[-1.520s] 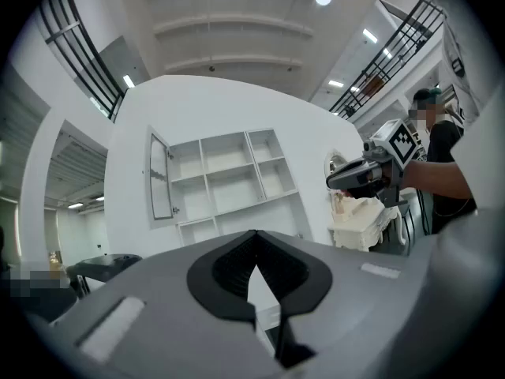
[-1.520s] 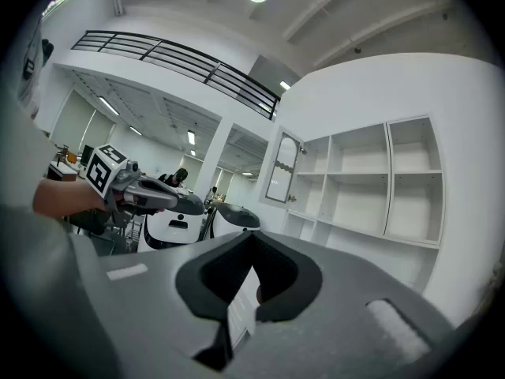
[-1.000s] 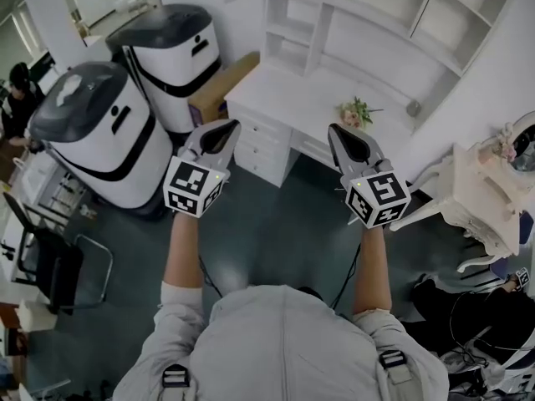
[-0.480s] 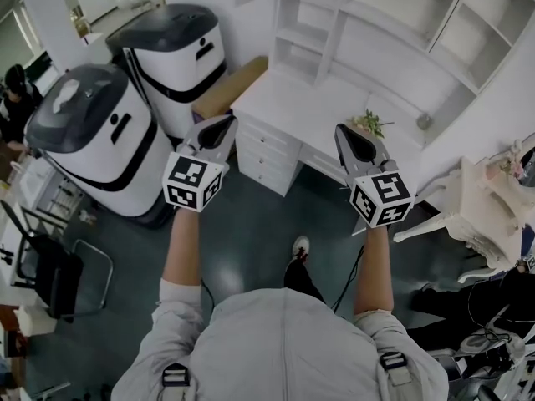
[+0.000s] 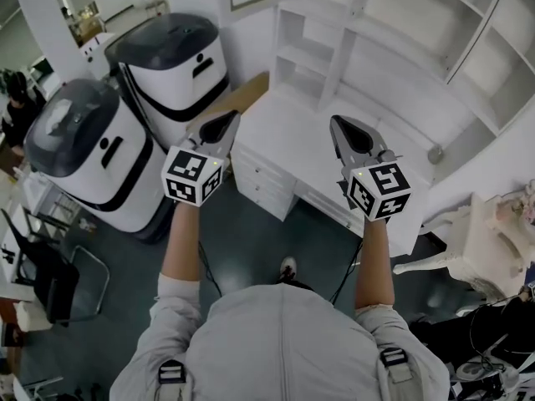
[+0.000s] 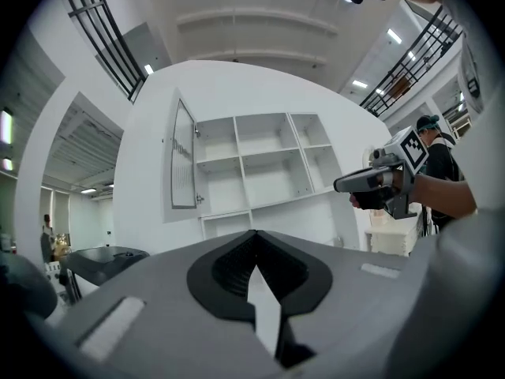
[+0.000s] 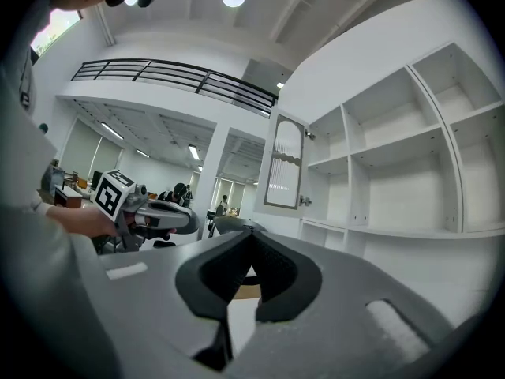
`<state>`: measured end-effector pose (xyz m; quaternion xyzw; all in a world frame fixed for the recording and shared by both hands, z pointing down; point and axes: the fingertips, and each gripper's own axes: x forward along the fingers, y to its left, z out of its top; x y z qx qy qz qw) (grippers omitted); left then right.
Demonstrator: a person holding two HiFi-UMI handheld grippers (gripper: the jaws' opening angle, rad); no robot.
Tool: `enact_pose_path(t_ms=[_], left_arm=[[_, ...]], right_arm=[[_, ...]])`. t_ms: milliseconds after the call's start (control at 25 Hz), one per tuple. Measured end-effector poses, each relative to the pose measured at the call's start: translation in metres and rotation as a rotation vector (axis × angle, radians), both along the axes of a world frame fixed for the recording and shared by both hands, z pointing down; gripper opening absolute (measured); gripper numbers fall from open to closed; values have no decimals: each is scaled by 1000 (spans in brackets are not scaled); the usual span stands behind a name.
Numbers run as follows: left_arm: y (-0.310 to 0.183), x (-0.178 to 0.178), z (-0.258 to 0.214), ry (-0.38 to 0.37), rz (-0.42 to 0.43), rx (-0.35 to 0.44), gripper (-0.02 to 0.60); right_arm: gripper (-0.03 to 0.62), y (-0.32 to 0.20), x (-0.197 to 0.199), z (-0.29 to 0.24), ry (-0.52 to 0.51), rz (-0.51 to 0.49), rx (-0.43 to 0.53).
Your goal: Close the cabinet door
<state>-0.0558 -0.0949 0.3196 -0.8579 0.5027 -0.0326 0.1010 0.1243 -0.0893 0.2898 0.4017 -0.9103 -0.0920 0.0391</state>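
Since the earlier frame the shelf unit and its white desk are brought nearer, so both tools are now held over the tabletop rather than short of it. The left hand-held gripper and the right hand-held gripper are each seen with jaws closed together, nothing between them. The cabinet door is seen swung open at the shelf unit's left end, well ahead of both. Black-and-white square markers are carried on each cube.

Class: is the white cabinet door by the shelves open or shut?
Open: the white panelled cabinet door stands swung out from the white shelf unit, leaving its bare compartments exposed.
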Motion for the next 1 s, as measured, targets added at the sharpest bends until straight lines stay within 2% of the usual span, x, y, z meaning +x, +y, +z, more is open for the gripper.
enact_pose_path(t_ms=[360,520,800,1000], left_arm=[[-98,24,-10,4,-61,-15,18],[-127,27,-15,37,-93,-9,18],[-161,27,-13,10,-134,-18,18],[-171,5,-13,12,-155,-7,18]], right_arm=[[0,-104,23,-10,15,-61,-15],[0,-138,27,-7,21,-90,-49],[0,-178,17,-12,19,-157,-59],[2,-198,-8,-14,34,-177,-56]])
